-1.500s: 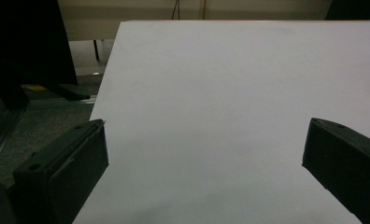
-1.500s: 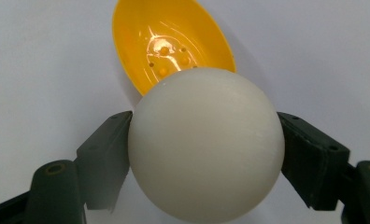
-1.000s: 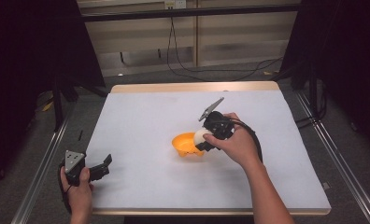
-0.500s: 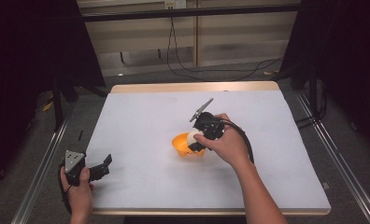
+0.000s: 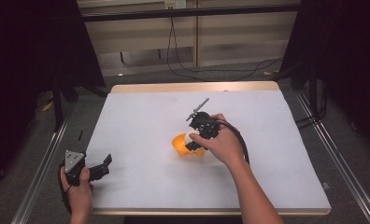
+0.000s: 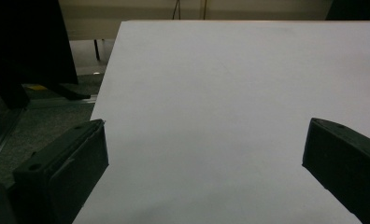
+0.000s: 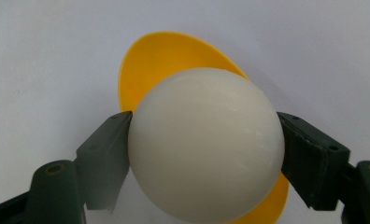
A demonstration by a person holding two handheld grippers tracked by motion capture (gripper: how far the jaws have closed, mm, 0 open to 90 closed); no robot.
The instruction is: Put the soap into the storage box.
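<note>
A white ball (image 7: 206, 149) is clamped between the two black jaws of my right gripper (image 7: 205, 156), directly over a small orange bowl (image 7: 174, 60) on the white table. From above, the right gripper (image 5: 189, 139) points down at the orange bowl (image 5: 179, 144) near the table's middle, and the ball (image 5: 189, 137) shows as a pale spot at its tip. My left gripper (image 5: 104, 164) rests at the table's near left corner, jaws wide apart with nothing between them, and its black fingers (image 6: 66, 163) frame bare tabletop.
The white table (image 5: 141, 116) has a wooden rim at the back. Metal rails (image 5: 43, 158) run along both sides of it, and cables (image 5: 211, 70) lie on the floor behind. A black cable trails from the right gripper along the forearm.
My right hand has carried the ball leftward, from the bowl's right side to a spot over the bowl. The left hand has stayed still.
</note>
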